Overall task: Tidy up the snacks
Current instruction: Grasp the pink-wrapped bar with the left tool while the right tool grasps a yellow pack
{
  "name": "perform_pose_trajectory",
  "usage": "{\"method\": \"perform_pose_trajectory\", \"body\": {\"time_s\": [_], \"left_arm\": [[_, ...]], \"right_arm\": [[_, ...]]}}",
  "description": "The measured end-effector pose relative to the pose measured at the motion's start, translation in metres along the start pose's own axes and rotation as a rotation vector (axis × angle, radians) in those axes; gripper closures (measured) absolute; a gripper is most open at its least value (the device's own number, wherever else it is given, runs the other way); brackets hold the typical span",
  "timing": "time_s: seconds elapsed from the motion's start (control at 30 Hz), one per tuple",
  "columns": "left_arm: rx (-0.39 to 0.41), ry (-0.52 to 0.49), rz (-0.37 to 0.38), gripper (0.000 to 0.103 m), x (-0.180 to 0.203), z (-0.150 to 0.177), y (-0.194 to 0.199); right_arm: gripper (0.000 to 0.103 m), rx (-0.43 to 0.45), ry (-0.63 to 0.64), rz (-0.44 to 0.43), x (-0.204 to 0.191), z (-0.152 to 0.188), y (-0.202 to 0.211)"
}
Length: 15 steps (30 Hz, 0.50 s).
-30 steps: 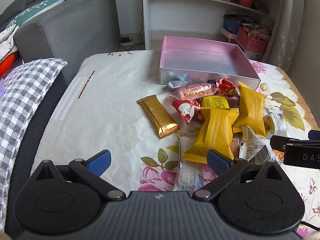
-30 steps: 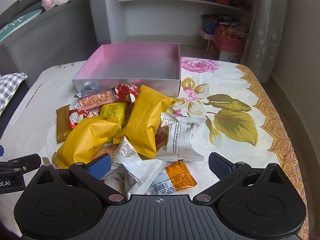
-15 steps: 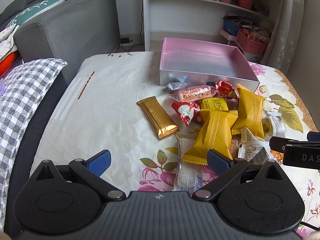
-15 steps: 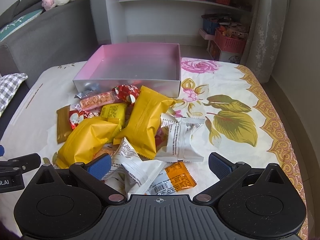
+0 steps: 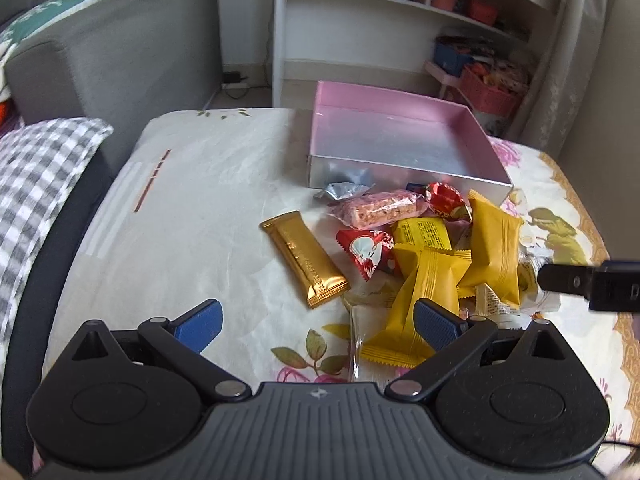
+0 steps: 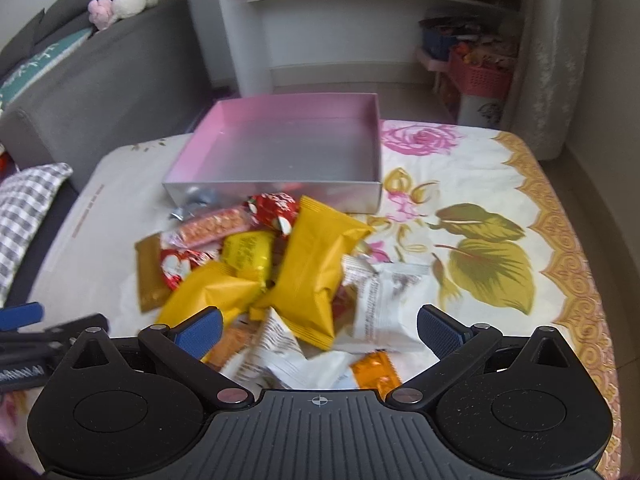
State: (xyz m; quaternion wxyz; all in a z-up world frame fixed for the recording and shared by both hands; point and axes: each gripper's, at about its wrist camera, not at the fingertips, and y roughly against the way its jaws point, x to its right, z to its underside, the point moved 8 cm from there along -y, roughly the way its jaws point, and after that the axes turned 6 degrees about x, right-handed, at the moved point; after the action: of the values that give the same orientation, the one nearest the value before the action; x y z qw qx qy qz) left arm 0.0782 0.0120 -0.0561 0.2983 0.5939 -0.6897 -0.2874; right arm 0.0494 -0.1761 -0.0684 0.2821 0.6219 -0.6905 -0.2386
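Snack packets lie heaped at mid-tablecloth, touching the empty pink box. Light, crinkly and probably slippery, they suit a pinch at sealed ends. Left gripper and right gripper gape, holding nothing.

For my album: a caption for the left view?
Open left gripper over a snack pile before an empty pink box.
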Motion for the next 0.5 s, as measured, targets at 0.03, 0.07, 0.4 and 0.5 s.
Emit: {"method": "perform_pose_trajectory", "body": {"time_s": [0.03,0.07,0.4,0.5], "left_arm": [[-0.008,-0.016,0.008,0.007,0.001,-0.003,-0.003],[-0.008,-0.039,0.018,0.007,0.003,-0.007,-0.005],[0.033,-0.101,0.209,0.024,0.016,-0.035,-0.052],[0.046,-0.146,0.264,0.038,0.02,-0.041,-0.067]], "right_arm": [[0.0,-0.003,-0.001,-0.005,0.0,-0.004,-0.002],[0.0,-0.007,-0.009,-0.006,0.001,-0.008,-0.005],[0.005,-0.058,-0.224,-0.177,0.016,-0.003,-0.047],[0.008,-0.047,-0.285,-0.231,0.021,-0.008,-0.055]]}}
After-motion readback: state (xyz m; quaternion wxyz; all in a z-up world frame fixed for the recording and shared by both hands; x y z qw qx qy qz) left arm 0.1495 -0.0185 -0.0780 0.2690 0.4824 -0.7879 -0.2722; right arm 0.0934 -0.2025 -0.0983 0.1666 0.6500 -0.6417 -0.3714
